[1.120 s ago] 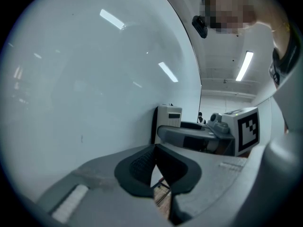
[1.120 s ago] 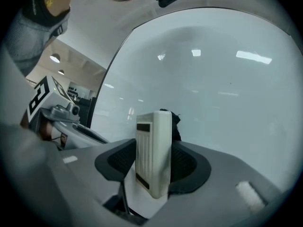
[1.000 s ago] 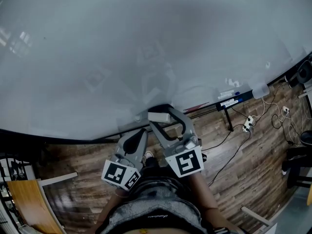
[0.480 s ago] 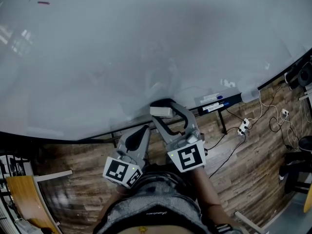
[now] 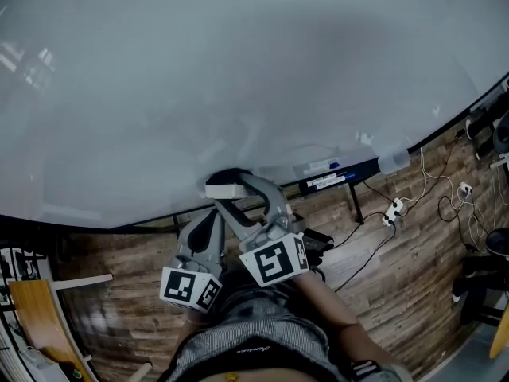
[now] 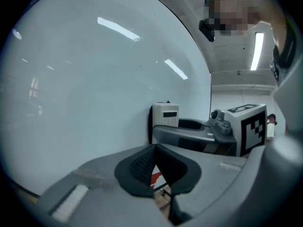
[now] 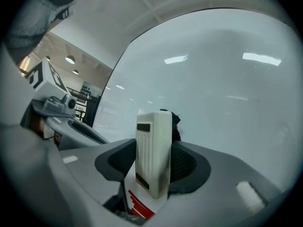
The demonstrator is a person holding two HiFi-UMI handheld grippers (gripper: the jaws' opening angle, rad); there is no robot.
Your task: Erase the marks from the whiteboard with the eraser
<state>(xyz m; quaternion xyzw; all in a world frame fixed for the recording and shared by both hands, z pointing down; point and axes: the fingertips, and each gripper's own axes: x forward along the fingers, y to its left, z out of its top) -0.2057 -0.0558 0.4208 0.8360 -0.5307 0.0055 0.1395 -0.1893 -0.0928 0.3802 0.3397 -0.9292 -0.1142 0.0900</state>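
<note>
Fingers (image 7: 189,167) of the right gripper (image 7: 154,160) are clamped on a white eraser (image 7: 152,150), its ribbed plastic back toward the camera and its dark felt face turned to the whiteboard (image 7: 227,93). The left gripper view shows the eraser (image 6: 164,115) standing upright with that dark side seemingly against the whiteboard (image 6: 85,89). From the head view, the right gripper (image 5: 227,191) holds the eraser (image 5: 225,190) low on the whiteboard (image 5: 238,78), near its bottom edge at about 6 o'clock. The left gripper (image 5: 216,216) hangs just beside it at roughly 7 o'clock, clear of the board, and its own view shows the left gripper (image 6: 154,162) with its black pads drawn together at the tips and nothing between them, only a thin wedge of floor showing lower down. Square-marker cubes (image 5: 274,261) ride on both tools above the person's torso (image 5: 246,348). At 4 o'clock from the eraser, a ledge (image 5: 350,171) along the board's lower edge carries markers (image 5: 318,166) and a pale bottle-like thing (image 5: 392,162). Beyond it, toward 3 o'clock, a white power strip (image 5: 390,211) and loose cables lie on the wooden floor (image 5: 398,269).
</note>
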